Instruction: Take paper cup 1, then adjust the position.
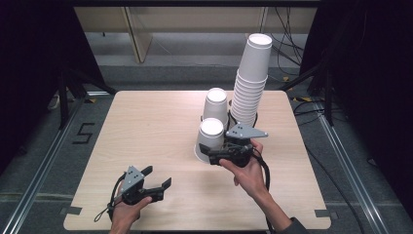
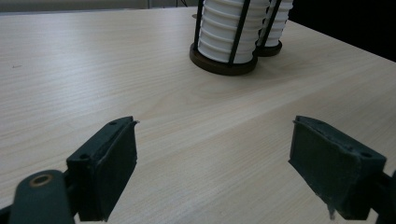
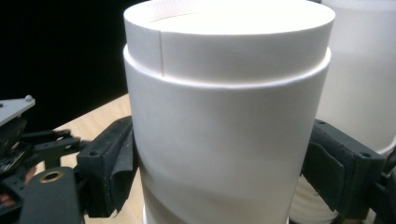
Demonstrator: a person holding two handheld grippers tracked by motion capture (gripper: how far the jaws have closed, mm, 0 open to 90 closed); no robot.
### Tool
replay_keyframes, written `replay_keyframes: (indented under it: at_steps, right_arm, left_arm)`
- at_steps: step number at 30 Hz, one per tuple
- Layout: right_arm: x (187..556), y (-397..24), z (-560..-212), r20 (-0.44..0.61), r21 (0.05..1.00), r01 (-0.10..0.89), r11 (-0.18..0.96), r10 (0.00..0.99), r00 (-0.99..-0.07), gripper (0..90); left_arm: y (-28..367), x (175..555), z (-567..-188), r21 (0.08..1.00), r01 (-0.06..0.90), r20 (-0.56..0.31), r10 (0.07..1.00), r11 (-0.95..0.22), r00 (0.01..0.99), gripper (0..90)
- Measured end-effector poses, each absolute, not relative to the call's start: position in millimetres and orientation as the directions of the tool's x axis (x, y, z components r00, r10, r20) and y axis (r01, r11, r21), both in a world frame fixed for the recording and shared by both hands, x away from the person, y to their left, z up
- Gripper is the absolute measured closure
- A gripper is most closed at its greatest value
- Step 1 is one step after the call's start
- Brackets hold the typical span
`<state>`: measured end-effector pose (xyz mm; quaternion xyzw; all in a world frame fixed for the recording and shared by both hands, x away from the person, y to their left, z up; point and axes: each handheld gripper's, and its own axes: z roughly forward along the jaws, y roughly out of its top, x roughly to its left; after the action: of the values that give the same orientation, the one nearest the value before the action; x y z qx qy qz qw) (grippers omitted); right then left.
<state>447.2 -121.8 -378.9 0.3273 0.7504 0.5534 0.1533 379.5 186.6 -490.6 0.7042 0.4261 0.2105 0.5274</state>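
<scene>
Tabletop (image 1: 146,126): pale wood-grain laminate, square with rounded corners, matte and flat. Its left half and near edge lie bare, giving wide room for movement; the floor beyond the edges is dark grey, with metal rails at the left and right of the high view.

Left gripper (image 1: 158,183): lower left of the high view, low over the table near the front edge. Jaws are black, blocky, with flat pads; they stand apart with nothing between them. In the left gripper view, bare wood fills the gap between the pads, and two ribbed white stacks in dark wire holders (image 2: 224,60) stand at the upper centre, well apart from the jaws.

Cup (image 1: 210,139): centre of the high view, white paper, tapered, smooth-walled, with a vertical seam and a recessed base ring; it stands mouth-down. A second inverted cup (image 1: 216,103) stands just behind it, toward the top of the frame.

Right gripper (image 1: 213,157): centre of the high view, right of the cup's lower part. In the right gripper view its black pads (image 3: 116,163) press on both sides of the cup (image 3: 224,140), so it grips the cup; whether the cup's rim touches the table cannot be told.

Tall stack (image 1: 251,83): white nested cups with ribbed rims, leaning slightly right, at upper right of centre, close behind the right gripper. Room here is tight.
</scene>
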Motion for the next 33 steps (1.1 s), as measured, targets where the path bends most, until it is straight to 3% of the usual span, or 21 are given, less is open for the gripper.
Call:
replay_keyframes:
  at_steps: [14,23,33]
  right_arm:
    - [441,-110,-403,0.157,0.896,0.382,0.227,0.644,-0.749,18.0]
    - [439,-104,-405,0.147,0.902,0.362,0.233,0.623,-0.768,18.0]
    - [438,-94,-413,0.171,0.885,0.394,0.246,0.617,-0.769,18.0]
  left_arm:
    - [168,378,-489,0.933,0.343,-0.140,0.774,-0.105,0.618,14.6]
    - [156,376,-489,0.942,0.313,-0.117,0.754,-0.122,0.646,14.6]
    - [145,375,-488,0.961,0.265,-0.120,0.736,-0.082,0.667,14.6]
